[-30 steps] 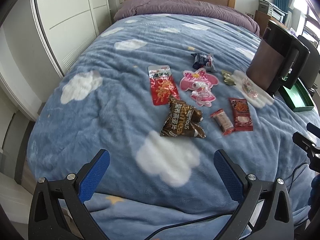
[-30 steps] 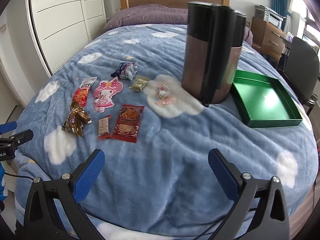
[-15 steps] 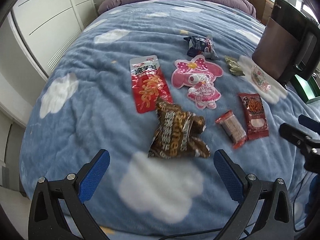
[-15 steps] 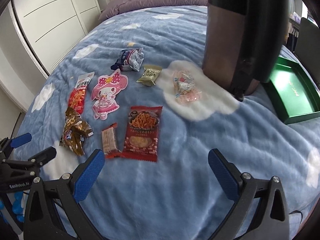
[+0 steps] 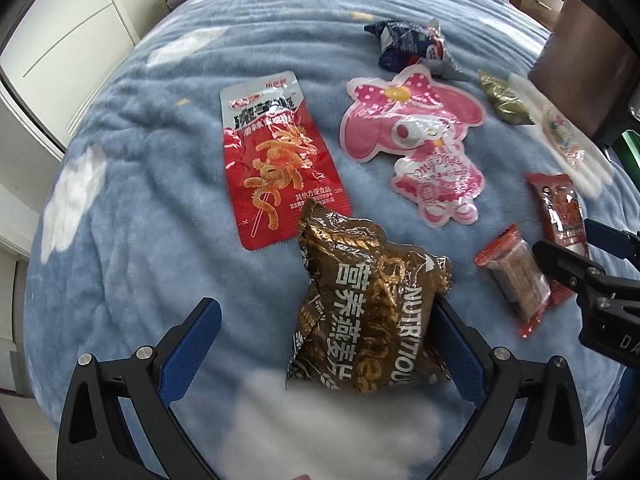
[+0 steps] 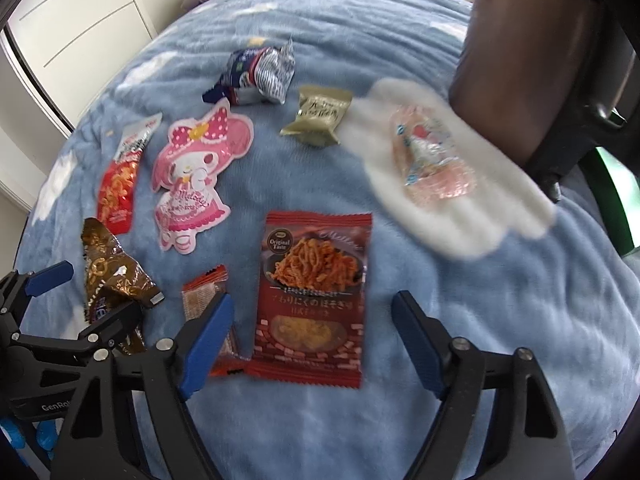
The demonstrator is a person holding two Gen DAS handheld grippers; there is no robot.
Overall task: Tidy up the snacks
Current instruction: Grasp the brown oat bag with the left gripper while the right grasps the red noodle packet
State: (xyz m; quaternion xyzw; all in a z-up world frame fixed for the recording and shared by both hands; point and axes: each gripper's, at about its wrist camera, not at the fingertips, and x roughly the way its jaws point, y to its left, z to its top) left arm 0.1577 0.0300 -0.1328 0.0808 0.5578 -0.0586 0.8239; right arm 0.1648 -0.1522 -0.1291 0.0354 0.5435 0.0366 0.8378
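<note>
While your left claw (image 5: 328,340) hangs spread wide over the bed (image 5: 160,184), the brown oat packet (image 5: 368,304) lies between its fingers, against the right one, ungripped. Beyond lie the red strip packet (image 5: 276,160) and pink character pouch (image 5: 420,140).

Your right claw (image 6: 312,344) also stands released, straddling the red noodle packet's (image 6: 316,300) lower end; the small orange bar (image 6: 208,300) sits under its left finger.

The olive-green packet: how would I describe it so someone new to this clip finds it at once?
On the blue cloud-print blanket, find the white cloud patch beside the tall brown appliance. Just left of that patch lies the olive-green packet, right of the blue-and-silver wrapper. It is the only dull green-gold one, small and pillow-shaped.
</note>
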